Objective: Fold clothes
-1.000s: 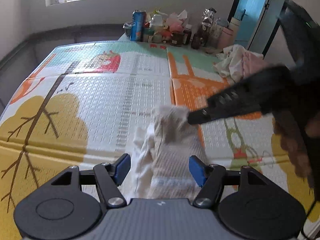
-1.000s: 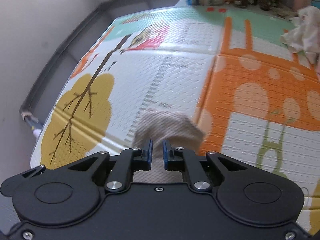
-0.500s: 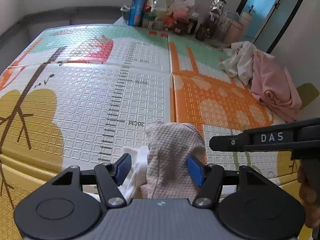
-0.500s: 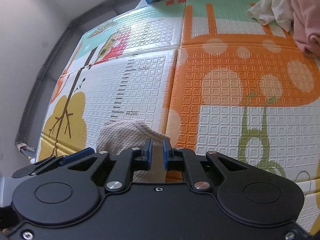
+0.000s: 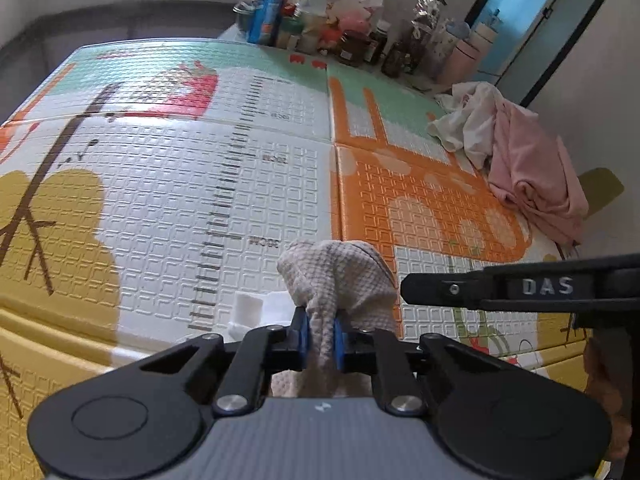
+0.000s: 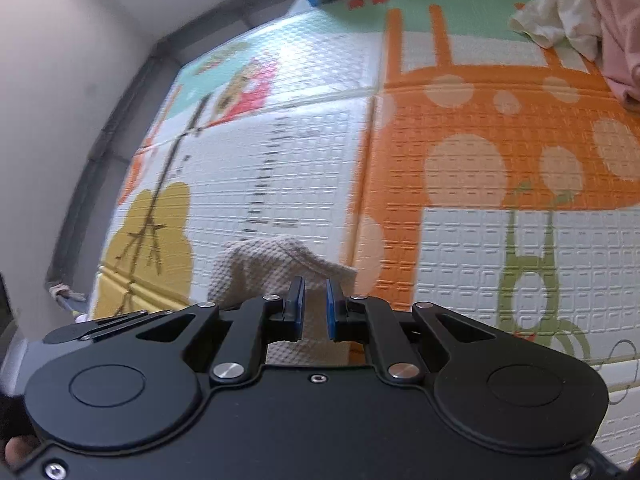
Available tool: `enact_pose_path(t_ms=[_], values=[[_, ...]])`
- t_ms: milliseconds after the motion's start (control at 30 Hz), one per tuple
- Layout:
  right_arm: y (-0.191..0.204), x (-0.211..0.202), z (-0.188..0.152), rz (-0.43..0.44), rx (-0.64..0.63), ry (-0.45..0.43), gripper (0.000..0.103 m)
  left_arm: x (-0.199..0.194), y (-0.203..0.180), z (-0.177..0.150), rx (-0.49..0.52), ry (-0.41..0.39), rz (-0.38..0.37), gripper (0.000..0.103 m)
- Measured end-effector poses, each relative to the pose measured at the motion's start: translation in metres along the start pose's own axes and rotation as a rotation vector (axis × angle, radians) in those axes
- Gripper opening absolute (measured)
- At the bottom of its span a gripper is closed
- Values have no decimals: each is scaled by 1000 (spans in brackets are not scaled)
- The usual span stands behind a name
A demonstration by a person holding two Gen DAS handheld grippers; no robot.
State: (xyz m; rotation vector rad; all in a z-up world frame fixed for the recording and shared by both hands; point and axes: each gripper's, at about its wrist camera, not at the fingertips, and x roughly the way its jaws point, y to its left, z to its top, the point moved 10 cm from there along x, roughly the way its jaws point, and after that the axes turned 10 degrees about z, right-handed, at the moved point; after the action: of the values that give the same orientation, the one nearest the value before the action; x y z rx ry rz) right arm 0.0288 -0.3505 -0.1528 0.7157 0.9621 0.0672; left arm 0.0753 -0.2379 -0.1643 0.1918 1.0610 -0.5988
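Left gripper (image 5: pixel 320 336) pinches the waffle cloth (image 5: pixel 340 280) above the mat (image 5: pixel 200 184), right gripper (image 6: pixel 315 308) clamping its other edge, seemingly to spread it.

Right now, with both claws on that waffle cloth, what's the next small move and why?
Probably draw the two claws apart to stretch the waffle cloth flat. The left claw pinches one bunched bit and the right claw is closed on another part close by, so the cloth hangs crumpled over the play mat, not yet spread for folding.
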Motion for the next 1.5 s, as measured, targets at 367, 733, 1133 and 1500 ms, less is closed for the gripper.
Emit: enact_pose_path(t_ms=[367, 733, 1133, 1500], values=[[49, 22, -28, 55, -46, 95, 11, -3, 38, -14, -128, 21, 24, 15], [67, 23, -79, 66, -49, 181, 11, -7, 49, -21, -140, 23, 18, 15], [55, 49, -105, -13, -91, 219, 0, 5, 77, -45, -192, 53, 63, 24], [59, 61, -116, -25, -102, 216, 0, 15, 89, -52, -182, 57, 128, 37]])
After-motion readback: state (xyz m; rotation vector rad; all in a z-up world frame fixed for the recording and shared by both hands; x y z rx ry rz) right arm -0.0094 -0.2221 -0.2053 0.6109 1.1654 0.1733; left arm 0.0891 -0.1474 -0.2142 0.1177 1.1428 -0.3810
